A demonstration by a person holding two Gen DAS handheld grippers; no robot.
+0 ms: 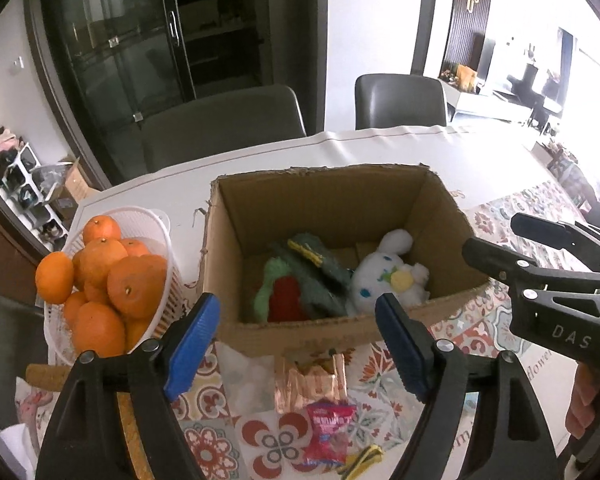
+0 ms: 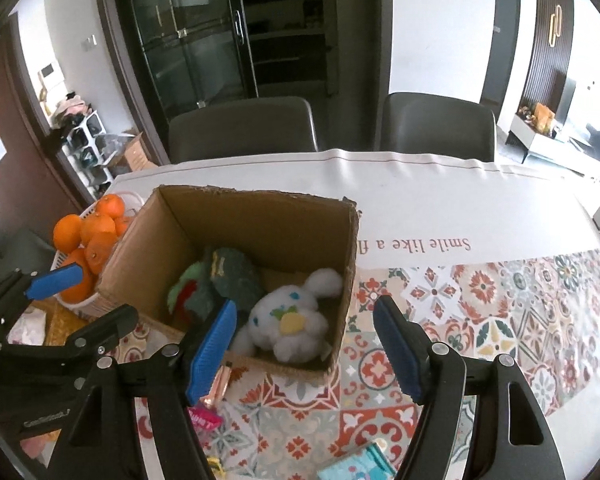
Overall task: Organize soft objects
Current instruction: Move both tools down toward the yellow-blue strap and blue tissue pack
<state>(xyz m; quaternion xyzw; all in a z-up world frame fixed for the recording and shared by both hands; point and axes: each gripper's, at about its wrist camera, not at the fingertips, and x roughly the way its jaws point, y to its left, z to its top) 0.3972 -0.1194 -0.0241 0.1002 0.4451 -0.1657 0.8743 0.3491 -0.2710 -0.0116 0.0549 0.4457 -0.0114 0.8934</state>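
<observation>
both claws, left claw [image 1: 296,344] and right claw [image 2: 306,344], hang open and empty above the cardboard box [image 1: 332,200] holding 2 plush toys.

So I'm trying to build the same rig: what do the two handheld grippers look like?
Both match. The left gripper and the right gripper each have black plastic linkage arms with silver rivets at the pivots, ending in two flat jaws faced with ribbed blue pads. Seen from the left wrist camera, the right one's body carries the white letters "DAS". No cables or sleeves show.
</observation>
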